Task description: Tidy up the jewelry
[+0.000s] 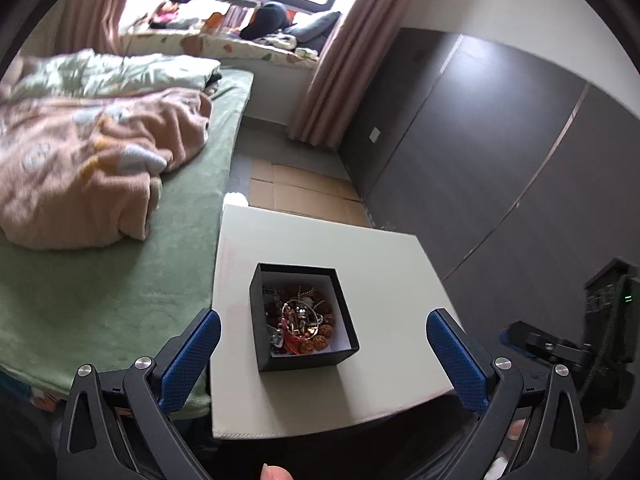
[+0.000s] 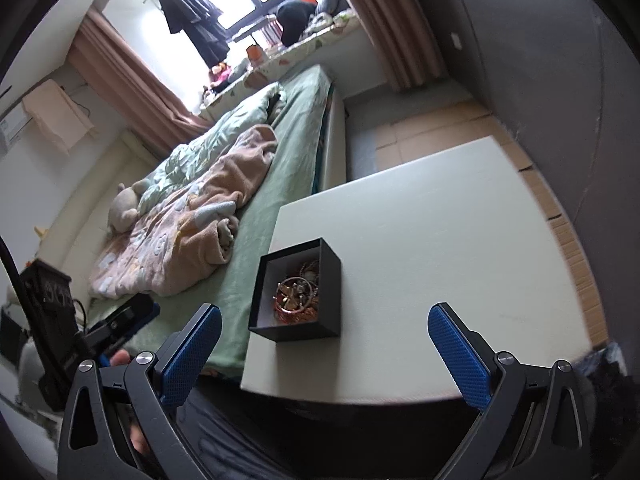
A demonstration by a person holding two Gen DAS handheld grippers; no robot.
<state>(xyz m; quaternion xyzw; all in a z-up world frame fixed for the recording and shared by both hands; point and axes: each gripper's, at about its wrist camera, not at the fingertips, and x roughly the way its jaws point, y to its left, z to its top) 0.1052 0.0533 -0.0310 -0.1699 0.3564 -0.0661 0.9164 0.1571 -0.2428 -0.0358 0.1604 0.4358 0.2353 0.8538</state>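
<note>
A black open box [image 1: 304,316] stands on a white table [image 1: 380,264], filled with a tangle of jewelry [image 1: 300,320]: brown beads, metal rings and red cord. My left gripper [image 1: 324,356] hovers above and short of the box, open wide, nothing between its blue pads. In the right wrist view the same box [image 2: 298,294] sits near the table's [image 2: 440,260] left edge with jewelry [image 2: 296,294] inside. My right gripper [image 2: 324,356] is open and empty, pulled back over the table's near edge. Each view shows the other gripper at its side.
A bed [image 1: 120,280] with a green sheet and a rumpled pink blanket [image 1: 92,168] runs along the table's left side. Dark wardrobe doors [image 1: 500,140] stand to the right. Cardboard [image 1: 304,192] lies on the floor beyond the table. A fingertip [image 1: 274,472] shows at the bottom edge.
</note>
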